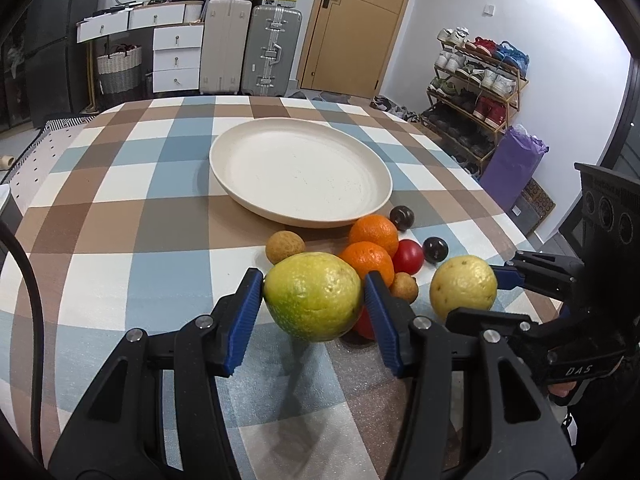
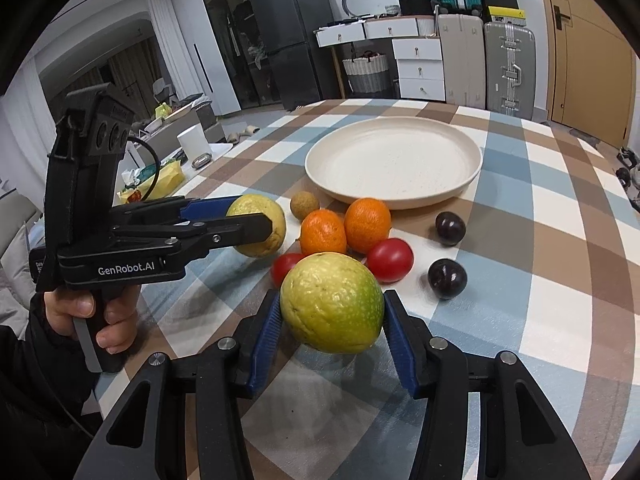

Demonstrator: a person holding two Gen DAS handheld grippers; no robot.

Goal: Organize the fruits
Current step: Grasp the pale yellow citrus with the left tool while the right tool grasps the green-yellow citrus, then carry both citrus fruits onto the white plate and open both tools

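Two yellow-green guavas are each clamped in a gripper, lifted just above the checked tablecloth (image 1: 120, 208). The left gripper (image 1: 314, 298) pinches the left guava (image 1: 312, 296) between its blue pads, jaws closed on its sides. The right gripper (image 2: 332, 304) grips the right guava (image 2: 332, 302) the same way; from the left wrist view this fruit (image 1: 463, 286) hangs just right of the pile.

Between and behind the guavas lie two oranges (image 1: 374, 232), touching each other, two red tomatoes (image 2: 390, 260), two small brown longans (image 1: 285, 246) and two dark plums (image 2: 447, 278), all on the cloth. Beyond them sits a cream plate (image 1: 248, 184), bare. A hand (image 2: 96, 312) holds the left gripper's handle.
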